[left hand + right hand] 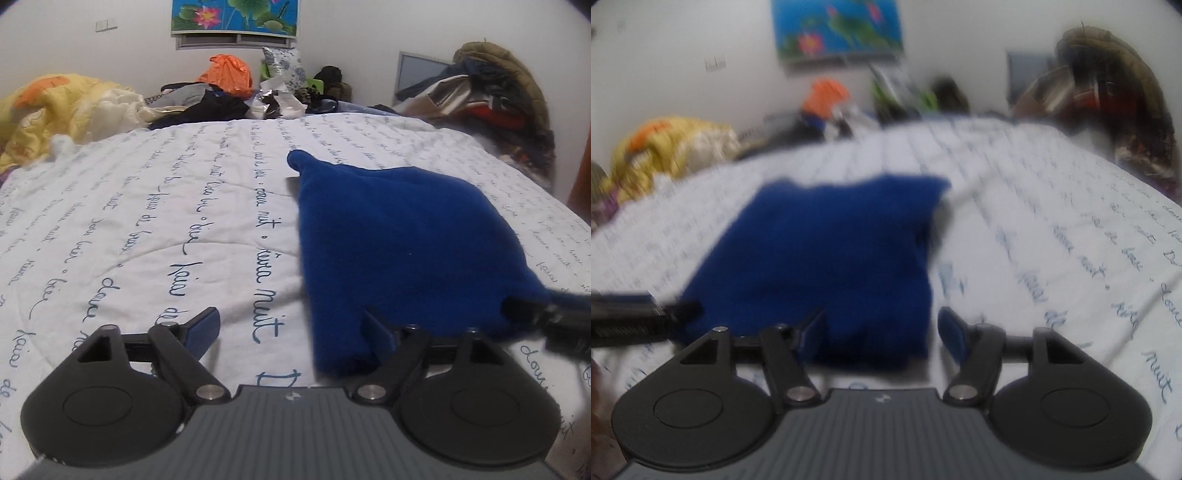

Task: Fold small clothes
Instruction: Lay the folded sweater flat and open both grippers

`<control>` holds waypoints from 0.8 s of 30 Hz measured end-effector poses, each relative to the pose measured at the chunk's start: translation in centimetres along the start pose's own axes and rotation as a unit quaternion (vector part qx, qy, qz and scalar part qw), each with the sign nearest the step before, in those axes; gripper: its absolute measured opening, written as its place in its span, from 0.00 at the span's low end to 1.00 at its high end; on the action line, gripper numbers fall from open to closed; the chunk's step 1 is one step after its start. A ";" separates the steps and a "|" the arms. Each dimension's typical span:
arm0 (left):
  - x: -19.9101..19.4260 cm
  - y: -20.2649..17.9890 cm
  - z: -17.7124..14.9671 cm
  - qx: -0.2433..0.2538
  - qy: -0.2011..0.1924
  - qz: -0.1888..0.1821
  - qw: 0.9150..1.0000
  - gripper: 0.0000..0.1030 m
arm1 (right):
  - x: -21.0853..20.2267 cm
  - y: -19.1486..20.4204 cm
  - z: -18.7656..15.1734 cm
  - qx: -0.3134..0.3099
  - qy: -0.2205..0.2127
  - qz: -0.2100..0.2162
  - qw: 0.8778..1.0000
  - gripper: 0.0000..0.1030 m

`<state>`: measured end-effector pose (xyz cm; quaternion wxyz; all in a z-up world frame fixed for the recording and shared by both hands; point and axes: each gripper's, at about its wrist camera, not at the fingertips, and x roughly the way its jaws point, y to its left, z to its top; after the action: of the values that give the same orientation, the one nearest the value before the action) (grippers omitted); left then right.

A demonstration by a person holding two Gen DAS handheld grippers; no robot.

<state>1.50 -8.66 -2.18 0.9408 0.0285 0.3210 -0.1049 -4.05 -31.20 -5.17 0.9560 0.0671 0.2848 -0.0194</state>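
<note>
Blue cloth [399, 240] lies lengthwise, corner pointing away.

Motion blur smears the whole right wrist view: the script on the bedsheet [1052, 221] runs illegible there, and the edges of the blue garment [820, 258] lose definition. In the left wrist view, the left gripper [291, 332] has its right finger [380, 332] in front of the garment's near corner, hiding the cloth behind it. The right gripper [554, 317] enters blurred at the frame's right edge, its body cut off. Clutter piled along the far wall [240, 92] stays too small to identify.
</note>
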 end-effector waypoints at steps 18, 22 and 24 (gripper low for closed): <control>-1.4 0.5 -2.4 0.011 0.009 0.003 1.000 0.98 | -0.6 1.6 -2.4 -0.025 0.028 -0.045 0.998 0.97; -1.7 0.8 -2.9 0.013 0.013 0.002 1.000 0.98 | -0.3 1.8 -2.3 -0.035 0.033 -0.040 0.998 1.00; -1.6 1.0 -2.9 0.006 0.017 0.004 1.000 0.99 | -0.4 1.6 -2.4 -0.028 0.035 -0.038 0.998 1.00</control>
<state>-1.24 -7.02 -3.51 0.9354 0.0374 0.3362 -0.1030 -5.53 -29.26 -6.78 0.9457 0.0300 0.3205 -0.0457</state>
